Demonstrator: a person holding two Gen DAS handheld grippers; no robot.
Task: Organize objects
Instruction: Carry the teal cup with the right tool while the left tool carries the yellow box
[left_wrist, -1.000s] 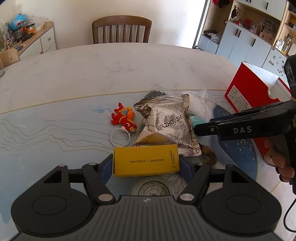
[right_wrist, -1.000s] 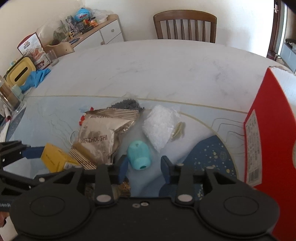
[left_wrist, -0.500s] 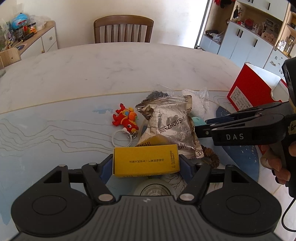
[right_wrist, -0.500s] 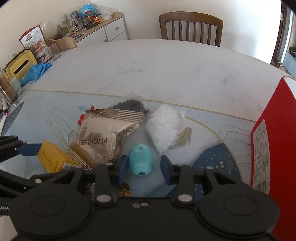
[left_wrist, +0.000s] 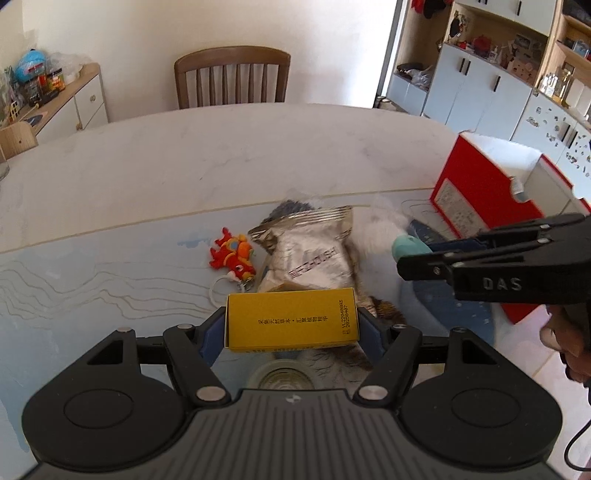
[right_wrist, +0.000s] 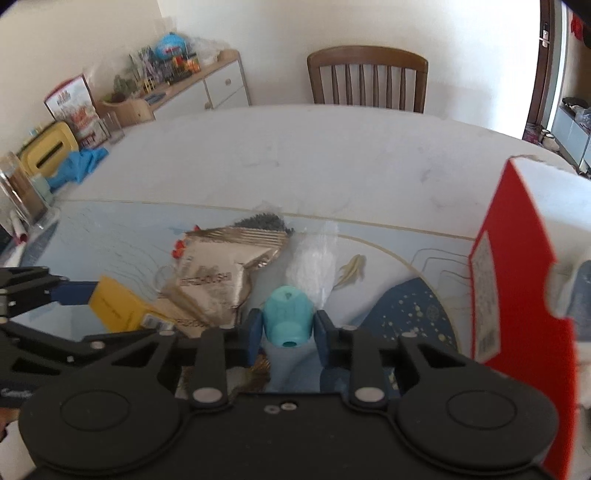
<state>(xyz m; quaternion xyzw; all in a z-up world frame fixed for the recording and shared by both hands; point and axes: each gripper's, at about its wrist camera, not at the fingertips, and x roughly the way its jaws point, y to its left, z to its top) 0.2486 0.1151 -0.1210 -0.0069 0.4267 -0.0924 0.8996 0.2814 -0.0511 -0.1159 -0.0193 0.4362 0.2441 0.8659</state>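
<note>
- My left fingers (left_wrist: 291, 326) are clamped on a yellow box (left_wrist: 291, 319), one blue pad on each short end. It lies flat between them, its long face up, with small dark print and a date code along it.
- My right fingers (right_wrist: 288, 330) are closing on a small teal object (right_wrist: 287, 317); the pads sit against its sides. It is rounded, dome-like, with a small hole in the end nearest me (I cannot tell what it is).
- From the left wrist view, the teal object (left_wrist: 408, 245) shows just past the tip of my right fingers (left_wrist: 417, 258), above the mat.
- The table (left_wrist: 221, 158) is pale marble; its near part is covered by a light blue mat (left_wrist: 92, 273) with thin wavy lines.
- On the mat, just beyond the yellow box, lies a silver snack bag (left_wrist: 314, 254), crumpled at the top and printed with ZHOUSHI.
- Left of the bag, a red and orange plush keychain (left_wrist: 234, 254) lies with its white ring toward me.
- Behind the bag sits a dark, fuzzy clump, and beside it a clear plastic bag of white stuff (right_wrist: 314, 258).
- A red cardboard box (right_wrist: 517, 295) stands open at the right, close to my right fingers.
- A roll of clear tape (left_wrist: 282, 374) sits under the yellow box.
- A wooden chair (left_wrist: 232, 77) stands at the far side of the table.
</note>
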